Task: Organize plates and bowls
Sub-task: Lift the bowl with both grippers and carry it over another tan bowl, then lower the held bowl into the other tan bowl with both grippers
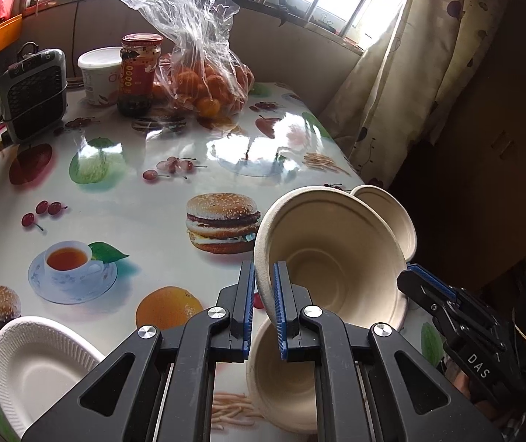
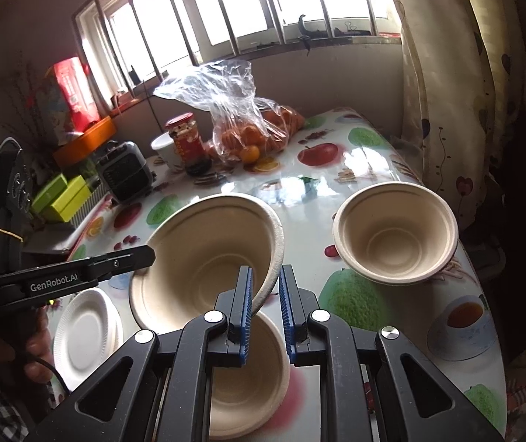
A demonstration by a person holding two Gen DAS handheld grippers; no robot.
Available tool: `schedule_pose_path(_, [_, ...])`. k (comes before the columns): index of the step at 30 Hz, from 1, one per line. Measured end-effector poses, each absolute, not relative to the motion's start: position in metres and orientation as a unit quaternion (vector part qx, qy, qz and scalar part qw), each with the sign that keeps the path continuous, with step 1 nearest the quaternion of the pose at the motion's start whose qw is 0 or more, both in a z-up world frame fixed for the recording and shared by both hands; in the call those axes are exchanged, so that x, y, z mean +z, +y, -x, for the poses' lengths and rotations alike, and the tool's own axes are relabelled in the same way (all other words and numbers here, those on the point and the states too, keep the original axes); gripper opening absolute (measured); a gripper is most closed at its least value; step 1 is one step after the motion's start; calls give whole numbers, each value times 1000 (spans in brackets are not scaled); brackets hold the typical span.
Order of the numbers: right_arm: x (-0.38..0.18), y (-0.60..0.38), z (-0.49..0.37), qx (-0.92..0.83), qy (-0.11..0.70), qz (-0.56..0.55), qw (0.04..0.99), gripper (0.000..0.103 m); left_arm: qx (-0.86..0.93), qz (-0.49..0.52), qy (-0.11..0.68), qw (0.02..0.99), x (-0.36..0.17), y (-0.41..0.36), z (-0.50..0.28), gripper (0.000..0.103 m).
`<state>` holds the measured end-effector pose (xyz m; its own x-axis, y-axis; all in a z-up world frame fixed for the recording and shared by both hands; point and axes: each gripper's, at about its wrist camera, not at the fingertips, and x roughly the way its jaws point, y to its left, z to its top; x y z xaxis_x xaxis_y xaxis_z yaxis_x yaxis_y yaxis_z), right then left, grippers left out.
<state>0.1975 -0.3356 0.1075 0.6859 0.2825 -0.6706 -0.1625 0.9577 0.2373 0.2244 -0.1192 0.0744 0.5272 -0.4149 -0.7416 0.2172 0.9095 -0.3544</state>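
A large beige pulp bowl [image 1: 329, 250] hangs tilted above the table, held by both grippers. My left gripper [image 1: 264, 272] is shut on its left rim, and my right gripper [image 1: 412, 276] grips the opposite rim. In the right wrist view my right gripper [image 2: 266, 272] pinches the same bowl [image 2: 204, 250], while the left gripper [image 2: 145, 254] reaches its far edge. A second bowl [image 2: 248, 368] sits on the table directly below. A third bowl [image 2: 395, 232] stands near the right table edge. White paper plates [image 2: 86, 331] lie stacked at the left.
At the back of the fruit-print table [image 1: 122, 199] stand a bag of oranges [image 1: 207, 84], a red jar [image 1: 139, 70], a white tub [image 1: 98, 73] and a small heater [image 1: 36, 92]. A curtain [image 1: 403, 84] hangs past the table's right edge.
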Motion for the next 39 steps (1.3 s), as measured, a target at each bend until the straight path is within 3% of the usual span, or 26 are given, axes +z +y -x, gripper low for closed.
schedule_pose_path(39, [76, -332, -130, 97, 393, -93, 909, 15, -193, 91, 476, 853, 48, -118, -173, 11])
